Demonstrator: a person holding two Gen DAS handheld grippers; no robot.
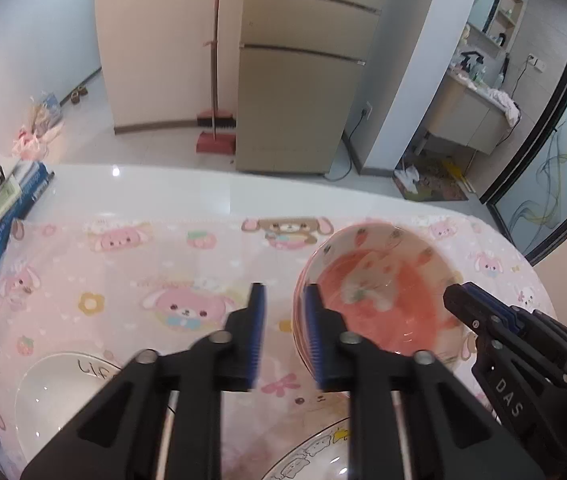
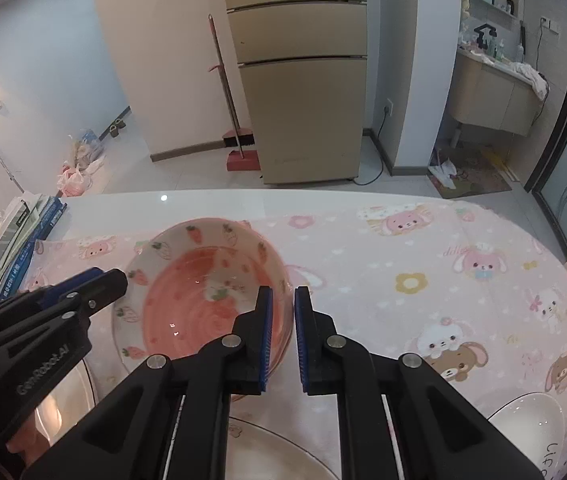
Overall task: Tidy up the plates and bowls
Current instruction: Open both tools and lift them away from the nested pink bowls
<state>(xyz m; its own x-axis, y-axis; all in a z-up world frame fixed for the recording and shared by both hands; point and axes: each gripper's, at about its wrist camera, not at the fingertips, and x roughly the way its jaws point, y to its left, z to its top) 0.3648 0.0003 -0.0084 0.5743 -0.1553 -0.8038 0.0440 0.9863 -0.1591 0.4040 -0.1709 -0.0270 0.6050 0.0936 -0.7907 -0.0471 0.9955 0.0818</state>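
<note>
The pink strawberry-patterned ceramic bowl [image 2: 203, 300] sat centre-left in the right wrist view on the pink cartoon-animal tablecloth [image 2: 423, 280]. The right gripper [image 2: 282, 336] pinched its near rim tight; the left gripper [image 1: 284, 336] stood partly parted, straddling the opposite rim loosely.

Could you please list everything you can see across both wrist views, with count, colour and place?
strawberry bowl: one, pink and white, mid cloth
white bowl: one, white with dark lettering, near edge of cloth
plate: one, white with cartoon drawings, nearest the cameras
tablecloth: one, pink with bunnies and bears, over the table
table: one, glossy white, bare along its far side
boxes: a stack, blue and white, on the table's edge
fridge: one, beige, beyond the table
broom and dustpan: one set, red, beside the fridge
left claw: one, black with blue pads, open beside the bowl's rim
right claw: one, same colours, shut on the bowl's opposite rim
</note>
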